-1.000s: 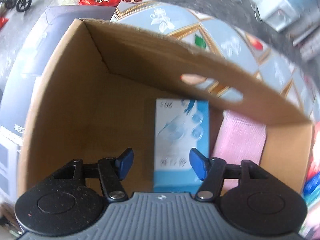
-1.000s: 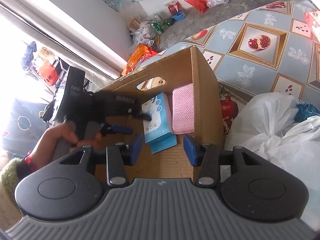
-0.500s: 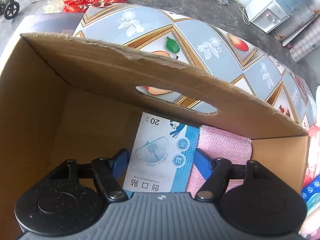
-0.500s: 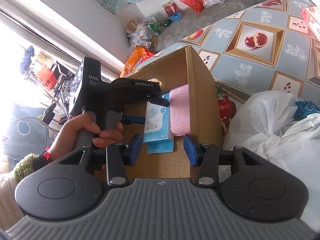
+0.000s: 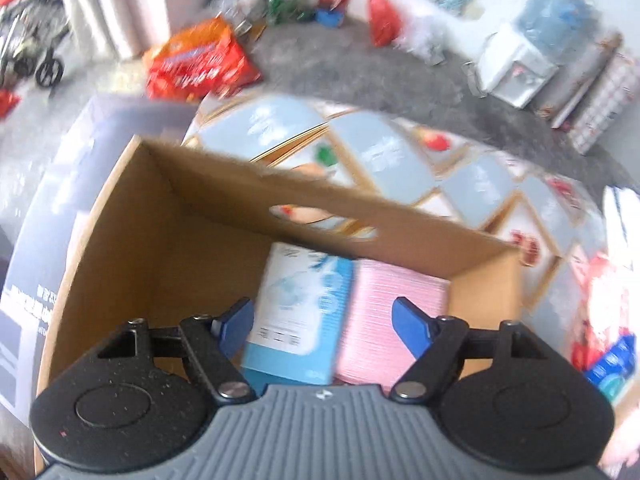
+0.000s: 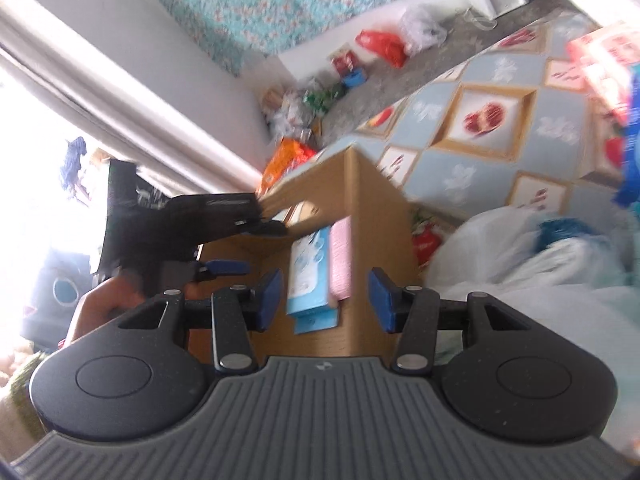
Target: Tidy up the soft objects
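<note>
An open cardboard box [image 5: 160, 240] stands on the patterned tablecloth [image 5: 380, 152]. Inside it a light-blue pack [image 5: 296, 308] stands beside a pink soft pack [image 5: 392, 320] against the right wall. My left gripper [image 5: 322, 320] hovers above them with its jaws opening; its pads touch nothing. The right wrist view shows the same box [image 6: 376, 240], blue pack [image 6: 310, 268] and pink pack [image 6: 340, 256], with the left gripper [image 6: 248, 246] over the box's left rim in a person's hand. My right gripper [image 6: 326, 296] is open and empty, in front of the box's near corner.
A crumpled white plastic bag [image 6: 520, 256] lies right of the box, with a red carton [image 6: 600, 64] and blue packets [image 5: 612, 360] further right. On the floor are an orange-red bag [image 5: 196, 64], a red bag [image 6: 380, 46] and a white water dispenser [image 5: 516, 64].
My left gripper has lifted away from the blue pack and up out of the box, and its jaws have widened. The pack stays beside the pink one. The right gripper shifted sideways, still open.
</note>
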Tool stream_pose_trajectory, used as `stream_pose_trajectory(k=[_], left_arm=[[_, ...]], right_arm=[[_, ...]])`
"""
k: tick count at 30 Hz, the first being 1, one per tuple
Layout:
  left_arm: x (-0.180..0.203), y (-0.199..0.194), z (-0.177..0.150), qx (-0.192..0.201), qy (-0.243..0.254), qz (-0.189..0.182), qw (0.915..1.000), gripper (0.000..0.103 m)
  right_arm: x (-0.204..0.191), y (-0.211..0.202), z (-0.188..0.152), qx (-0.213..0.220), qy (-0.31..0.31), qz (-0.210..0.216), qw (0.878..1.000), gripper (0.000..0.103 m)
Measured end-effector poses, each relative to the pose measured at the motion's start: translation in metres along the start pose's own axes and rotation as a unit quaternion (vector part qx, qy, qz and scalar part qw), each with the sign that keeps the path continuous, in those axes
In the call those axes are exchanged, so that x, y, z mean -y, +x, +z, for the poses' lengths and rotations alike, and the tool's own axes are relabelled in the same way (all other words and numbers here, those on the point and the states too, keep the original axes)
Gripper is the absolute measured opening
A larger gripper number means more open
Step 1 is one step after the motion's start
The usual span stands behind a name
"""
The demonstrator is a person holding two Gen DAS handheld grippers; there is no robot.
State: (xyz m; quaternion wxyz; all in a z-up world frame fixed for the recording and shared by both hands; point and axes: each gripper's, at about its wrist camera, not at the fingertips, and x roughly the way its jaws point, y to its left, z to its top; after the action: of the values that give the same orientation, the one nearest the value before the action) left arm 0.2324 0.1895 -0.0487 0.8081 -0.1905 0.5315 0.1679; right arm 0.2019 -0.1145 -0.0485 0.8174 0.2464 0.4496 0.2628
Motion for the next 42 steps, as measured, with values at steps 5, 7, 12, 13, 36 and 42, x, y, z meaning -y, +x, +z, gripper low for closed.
stream_pose_trajectory(k=[5,7,12,13,36,42], left_arm=[[0.070,-0.026,-0.014,0.027,0.061,-0.048,0.9966,0.079],[0.108,-0.021,-0.020,0.034,0.093,-0.067,0.9929,0.079],[0.192,-0.016,-0.058,0.040,0.138,-0.106,0.9839,0.079],[0.207,-0.012,-0.066,0.036,0.145,-0.113,0.9823,0.077],[0.345,0.078,-0.131,-0.071,0.237,-0.144,0.9580,0.035],[0.349,0.072,-0.130,-0.064,0.244,-0.159,0.9545,0.034]], right_arm=[[0.051,-0.051,0.018,0.035,-0.011,-0.060,0.998,0.047],[0.077,-0.072,0.031,0.043,-0.022,-0.091,0.995,0.047],[0.140,-0.108,0.067,0.059,-0.059,-0.141,0.986,0.047],[0.154,-0.112,0.074,0.062,-0.061,-0.142,0.986,0.047],[0.281,-0.045,0.148,-0.044,-0.044,-0.040,0.997,0.049],[0.281,-0.042,0.143,-0.054,-0.049,-0.041,0.997,0.046]])
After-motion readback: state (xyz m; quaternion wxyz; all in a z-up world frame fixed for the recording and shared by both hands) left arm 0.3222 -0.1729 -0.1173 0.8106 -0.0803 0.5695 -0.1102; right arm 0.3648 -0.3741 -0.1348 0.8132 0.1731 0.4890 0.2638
